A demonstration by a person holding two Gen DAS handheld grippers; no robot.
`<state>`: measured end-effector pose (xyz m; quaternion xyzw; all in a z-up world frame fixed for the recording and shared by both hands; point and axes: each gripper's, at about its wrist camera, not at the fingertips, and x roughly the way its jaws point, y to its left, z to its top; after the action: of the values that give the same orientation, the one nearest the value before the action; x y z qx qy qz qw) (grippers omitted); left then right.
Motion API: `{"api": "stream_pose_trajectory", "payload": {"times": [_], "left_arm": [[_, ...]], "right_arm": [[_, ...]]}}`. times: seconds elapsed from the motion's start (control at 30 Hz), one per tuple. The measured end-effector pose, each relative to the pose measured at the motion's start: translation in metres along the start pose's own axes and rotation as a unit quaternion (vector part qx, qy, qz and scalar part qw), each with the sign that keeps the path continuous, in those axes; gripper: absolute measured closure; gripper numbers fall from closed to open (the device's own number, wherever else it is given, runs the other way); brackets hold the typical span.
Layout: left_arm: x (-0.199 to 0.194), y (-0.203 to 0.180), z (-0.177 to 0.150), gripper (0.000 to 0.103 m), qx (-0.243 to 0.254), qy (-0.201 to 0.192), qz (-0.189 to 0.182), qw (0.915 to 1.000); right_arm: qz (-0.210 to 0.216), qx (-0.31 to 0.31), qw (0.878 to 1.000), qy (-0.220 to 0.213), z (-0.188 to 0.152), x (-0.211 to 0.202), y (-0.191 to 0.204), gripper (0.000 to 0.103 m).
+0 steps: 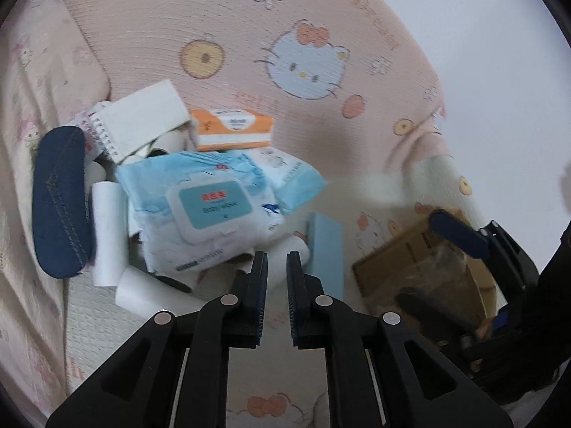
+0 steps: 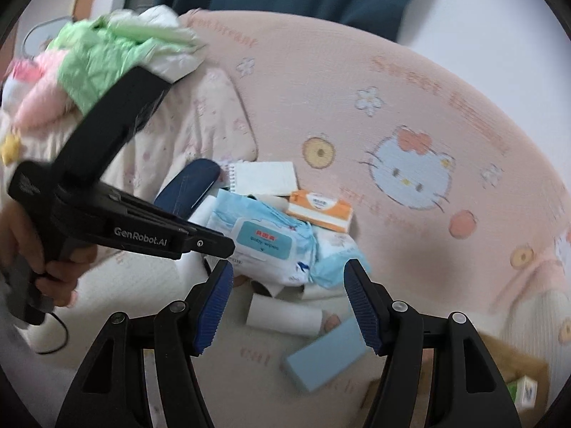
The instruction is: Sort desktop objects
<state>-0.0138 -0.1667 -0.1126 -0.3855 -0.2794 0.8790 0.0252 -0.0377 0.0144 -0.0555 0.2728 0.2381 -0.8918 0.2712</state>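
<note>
Right wrist view: right gripper (image 2: 287, 306) spread and empty, left gripper (image 1: 277, 273) nearly closed; wipes pack (image 2: 262, 246) at 12 o'clock looks soft, slippery, best pinched at its edge.

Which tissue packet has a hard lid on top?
The big baby wipes pack in the middle; the orange tissue pack behind it has no hard lid.

Wipes pack (image 1: 200, 210) lies atop paper rolls (image 1: 107, 232), beside denim case (image 1: 59, 199).

Cardboard box (image 2: 514, 374) (contents blurred), edge-cropped
</note>
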Motion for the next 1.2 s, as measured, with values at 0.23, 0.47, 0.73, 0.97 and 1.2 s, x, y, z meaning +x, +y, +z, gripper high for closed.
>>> {"api": "stream_pose_trajectory", "payload": {"times": [0.23, 0.47, 0.73, 0.97, 1.2], "left_arm": [[0.001, 0.023, 0.0, 0.079, -0.037, 0.0, 0.016, 0.9992], [0.003, 0.046, -0.004, 0.038, -0.088, -0.011, 0.042, 0.9952], [0.004, 0.062, -0.003, 0.038, -0.099, -0.023, 0.048, 0.9936], [0.02, 0.06, 0.01, 0.038, -0.06, -0.024, 0.076, 0.995], [0.043, 0.076, 0.016, 0.043, -0.098, -0.008, 0.095, 0.9906]], "right_arm": [[0.047, -0.008, 0.999, -0.019, 0.001, 0.044, 0.016, 0.041], [0.047, 0.01, 0.999, 0.0, -0.019, 0.085, 0.022, 0.041], [0.062, 0.079, 0.994, 0.039, -0.04, 0.111, 0.008, 0.04], [0.078, 0.14, 0.986, 0.051, -0.038, 0.128, -0.022, 0.028], [0.113, 0.232, 0.963, 0.082, -0.041, 0.161, -0.032, 0.028]]}}
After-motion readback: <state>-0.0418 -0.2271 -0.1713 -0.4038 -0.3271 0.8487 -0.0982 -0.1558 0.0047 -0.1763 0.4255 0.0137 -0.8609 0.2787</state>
